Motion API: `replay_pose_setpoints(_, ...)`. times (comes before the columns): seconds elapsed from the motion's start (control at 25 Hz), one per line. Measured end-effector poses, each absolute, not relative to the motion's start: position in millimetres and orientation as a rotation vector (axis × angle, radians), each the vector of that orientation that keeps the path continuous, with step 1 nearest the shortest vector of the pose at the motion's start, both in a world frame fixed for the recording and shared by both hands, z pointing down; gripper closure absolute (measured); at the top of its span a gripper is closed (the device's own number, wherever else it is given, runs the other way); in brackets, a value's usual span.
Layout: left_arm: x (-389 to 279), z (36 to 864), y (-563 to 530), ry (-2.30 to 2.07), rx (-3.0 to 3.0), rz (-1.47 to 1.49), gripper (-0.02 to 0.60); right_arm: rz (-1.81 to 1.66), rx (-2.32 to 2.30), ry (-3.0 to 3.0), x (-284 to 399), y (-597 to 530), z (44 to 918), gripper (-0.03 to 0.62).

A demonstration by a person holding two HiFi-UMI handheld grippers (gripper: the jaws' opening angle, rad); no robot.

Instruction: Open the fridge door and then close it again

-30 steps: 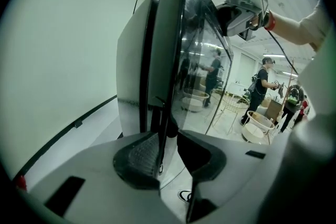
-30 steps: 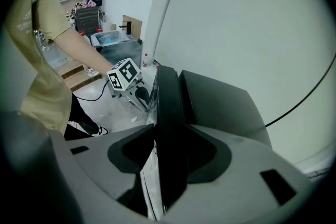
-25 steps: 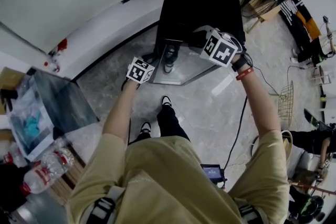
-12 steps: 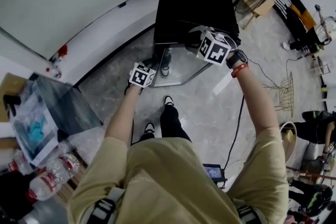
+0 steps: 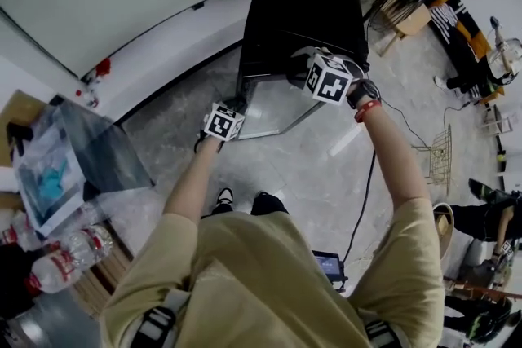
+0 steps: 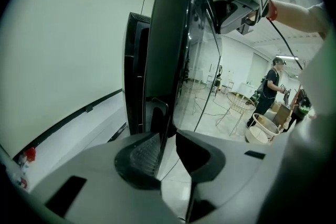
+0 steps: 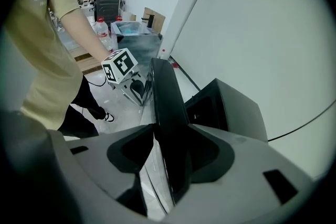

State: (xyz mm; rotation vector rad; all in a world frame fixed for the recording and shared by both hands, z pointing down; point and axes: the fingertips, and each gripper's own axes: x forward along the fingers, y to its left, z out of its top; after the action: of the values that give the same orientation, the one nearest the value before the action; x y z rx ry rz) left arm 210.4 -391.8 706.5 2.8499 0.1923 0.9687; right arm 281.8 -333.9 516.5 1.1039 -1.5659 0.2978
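Here the door (image 6: 173,50) of the fridge (image 5: 302,12), part open, is clamped by 2 grippers so that it can be swung steadily: the right gripper (image 7: 168,152) is closed on its top edge, the left gripper (image 6: 167,152), its jaws just tightened, lower down.

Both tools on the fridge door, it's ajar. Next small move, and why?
Probably swing the fridge door a bit wider on its hinge arc. It stands only partly open from the fridge, the right tool clamps its top edge, and the left tool, jaws just closing, has its edge lower down between them.
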Motion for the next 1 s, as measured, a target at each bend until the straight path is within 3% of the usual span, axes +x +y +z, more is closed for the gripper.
replay_pose_setpoints(1.0,142,708,-286,-0.400,2.721,0.875,0.469,0.026,0.775,-1.762,229,-255,521,0.384)
